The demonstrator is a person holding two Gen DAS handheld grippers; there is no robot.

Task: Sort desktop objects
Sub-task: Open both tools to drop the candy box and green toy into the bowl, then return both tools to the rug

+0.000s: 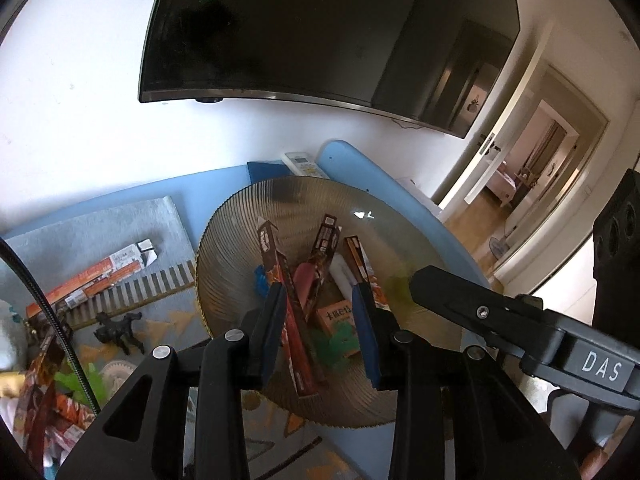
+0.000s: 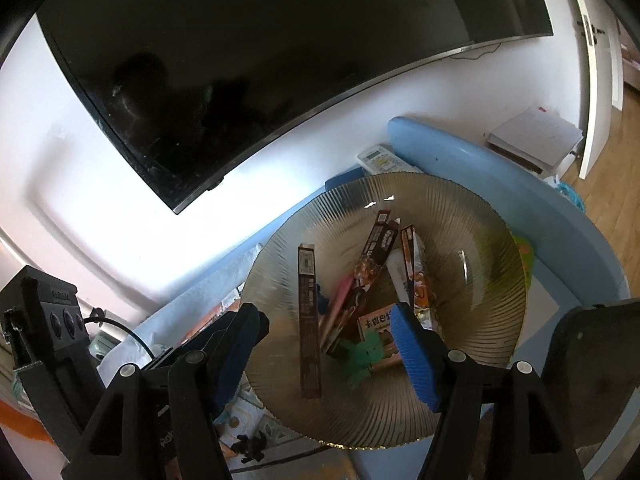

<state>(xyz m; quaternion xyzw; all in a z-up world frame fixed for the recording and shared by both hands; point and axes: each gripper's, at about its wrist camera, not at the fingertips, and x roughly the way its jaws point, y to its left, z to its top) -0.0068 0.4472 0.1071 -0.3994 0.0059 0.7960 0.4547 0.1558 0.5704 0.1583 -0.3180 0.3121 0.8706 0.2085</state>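
A ribbed amber glass plate [image 1: 224, 264] [image 2: 472, 280] on the blue table holds several snack boxes. A long brown box [image 1: 288, 308] [image 2: 310, 320] lies flat in it, beside a second brown box [image 1: 324, 256] [image 2: 372, 264], an orange-edged box [image 1: 362, 268] [image 2: 412, 264], a small orange box [image 1: 336, 316] [image 2: 380, 324] and a green toy [image 1: 336, 344] [image 2: 360, 356]. My left gripper [image 1: 317, 288] hovers over the plate with its jaws apart; the long brown box lies beneath them, untouched by the pads. My right gripper [image 2: 325, 312] stands wide open above the same pile, holding nothing.
A dark TV hangs on the white wall behind. A white remote [image 1: 302, 162] [image 2: 380, 160] lies past the plate. Left of the plate, a grey mat carries an orange box [image 1: 92, 280] and a black horse figurine [image 1: 120, 328]. A doorway opens at the right.
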